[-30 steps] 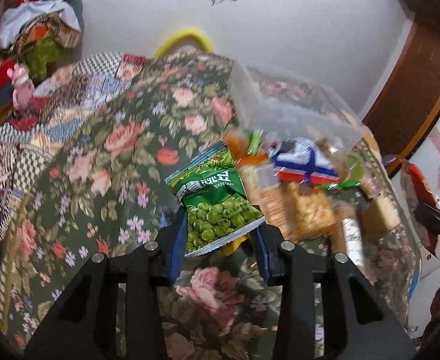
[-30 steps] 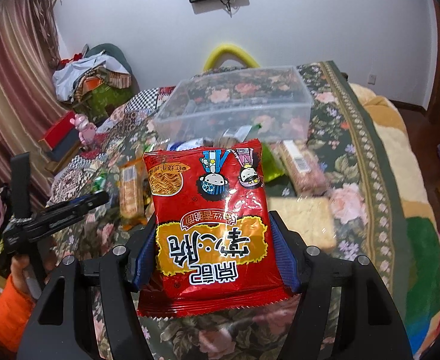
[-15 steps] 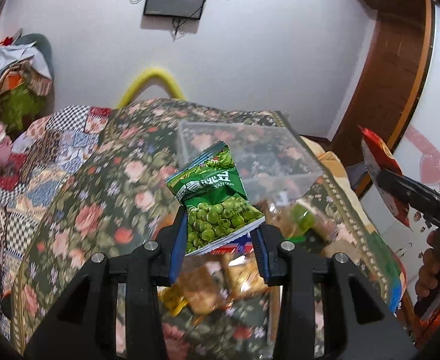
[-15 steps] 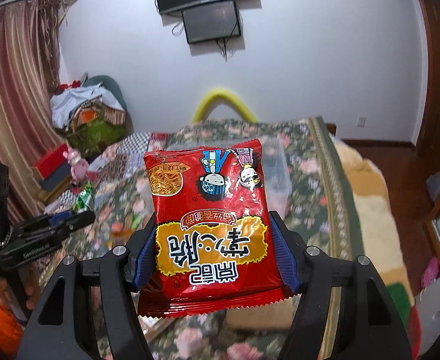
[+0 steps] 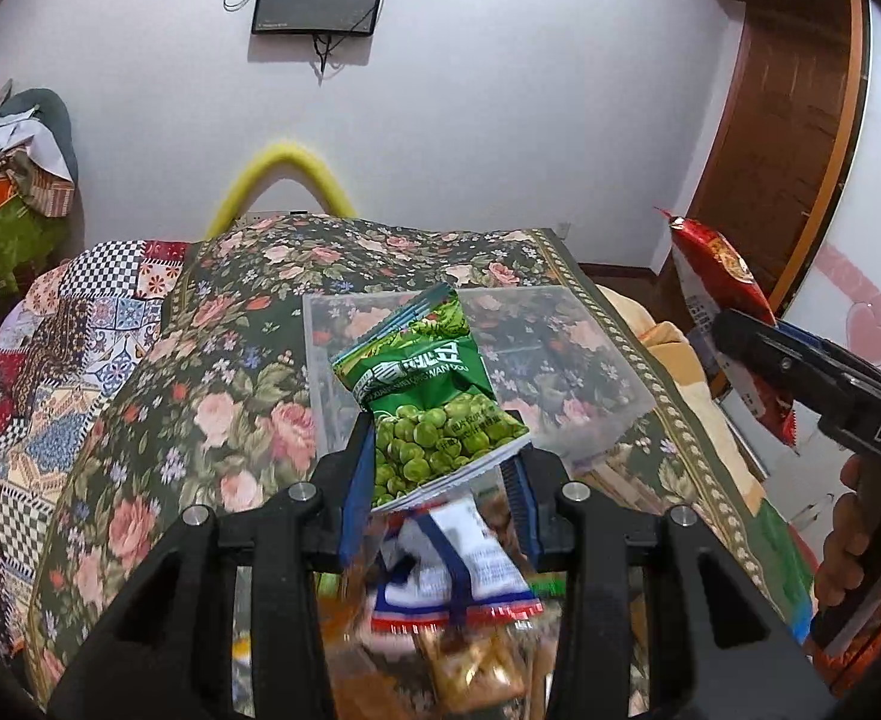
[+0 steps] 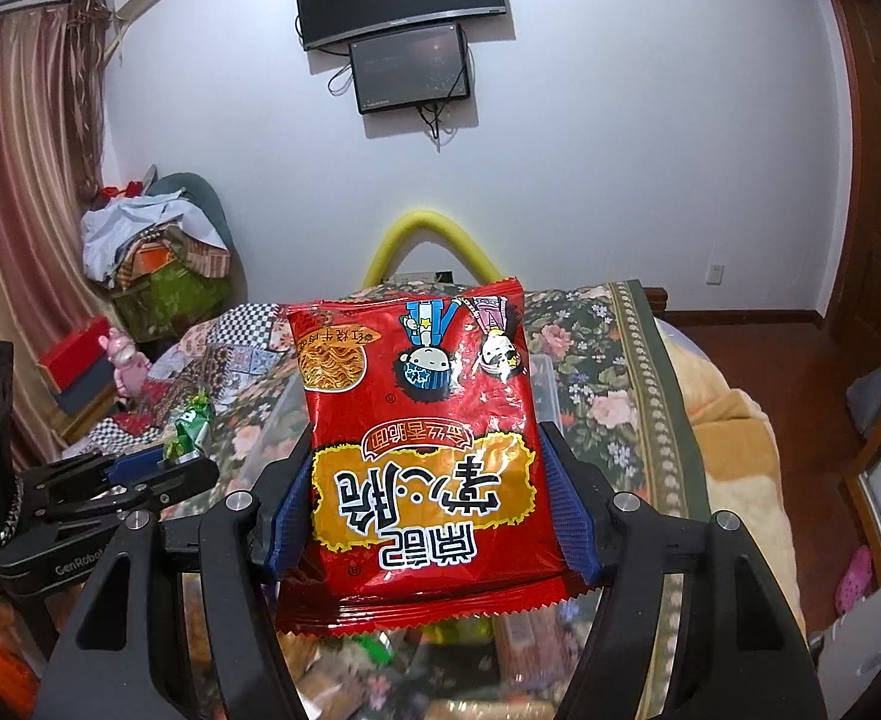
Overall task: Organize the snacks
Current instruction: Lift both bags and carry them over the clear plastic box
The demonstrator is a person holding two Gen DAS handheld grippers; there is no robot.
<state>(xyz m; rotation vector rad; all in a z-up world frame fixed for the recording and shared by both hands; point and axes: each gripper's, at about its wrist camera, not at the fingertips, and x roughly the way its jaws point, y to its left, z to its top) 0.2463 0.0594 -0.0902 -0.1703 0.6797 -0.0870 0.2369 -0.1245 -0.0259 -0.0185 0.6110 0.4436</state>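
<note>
Both grippers are clamped on snack packets: the left gripper [image 5: 440, 474] has its blue pads pinched narrowly on the lower end of a green pea packet [image 5: 425, 396], and the right gripper [image 6: 425, 516] grips, at a wider spread, the sides of a red noodle packet [image 6: 419, 444] held with its print upside down. From the left wrist the pea packet stands in the air in front of a clear plastic box [image 5: 590, 372] resting on the floral bedspread [image 5: 200, 372], with a blurred heap of loose snacks [image 5: 458, 600] lying below the fingers. That view also catches the right gripper from the side, with bare fingers wrapped on its handle. From the right wrist the red packet hides most of the box, only an edge showing beside it, while the left gripper and a bit of green packet appear far left. On the wall behind hang two dark screens [image 6: 404, 0], and a yellow foam arch [image 6: 428, 240] rises at the bed's far end.
</note>
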